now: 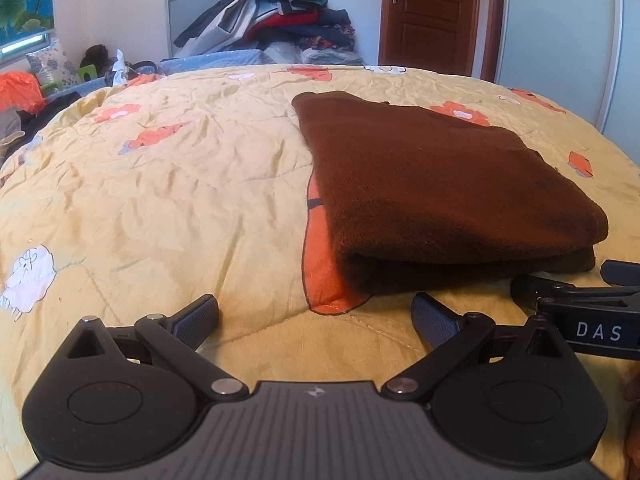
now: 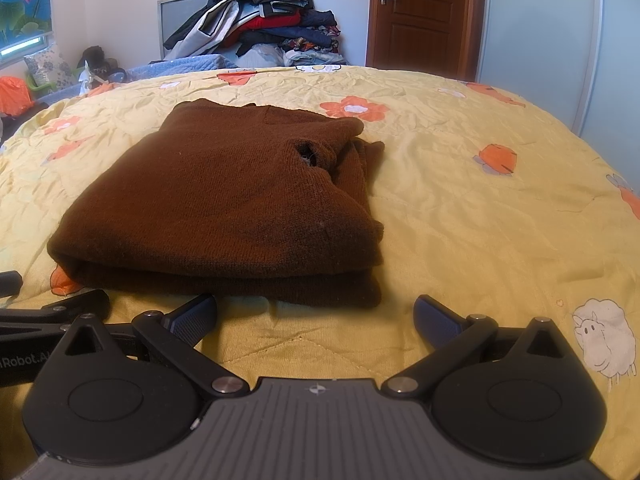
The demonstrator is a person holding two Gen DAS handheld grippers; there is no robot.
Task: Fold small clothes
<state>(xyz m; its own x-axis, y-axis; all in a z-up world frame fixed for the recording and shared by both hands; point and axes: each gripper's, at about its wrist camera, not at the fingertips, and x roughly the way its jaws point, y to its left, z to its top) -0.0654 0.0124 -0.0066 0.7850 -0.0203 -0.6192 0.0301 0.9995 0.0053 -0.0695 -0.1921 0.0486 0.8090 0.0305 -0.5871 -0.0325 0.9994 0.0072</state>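
The sweater [image 1: 440,192] is brown knit and lies folded in a flat stack on the quilt [image 1: 180,184]. Its folded edge faces both grippers. In the right wrist view the collar opening shows on the upper layer, toward the far right corner of the sweater [image 2: 224,200], and a bunched sleeve lies along the right edge.

The left gripper [image 1: 316,316] sits just short of the sweater's near edge, toward its left corner. The jaws are spread wide and hold nothing. Bare quilt and an orange print patch show between the fingers [image 1: 200,314].

The right gripper [image 2: 316,316] sits just short of the sweater's near edge, toward its right corner. The jaws are spread wide and hold nothing. The left finger tip [image 2: 198,312] is close under the fold; contact cannot be confirmed.

The two grippers sit side by side on the near side of the sweater; each appears at the edge of the other's view.

Beyond the sweater, past the far edge of the quilt, a pile of clothes [image 2: 264,24] stands against the wall. A wooden door [image 2: 420,12] is to the right of the pile.
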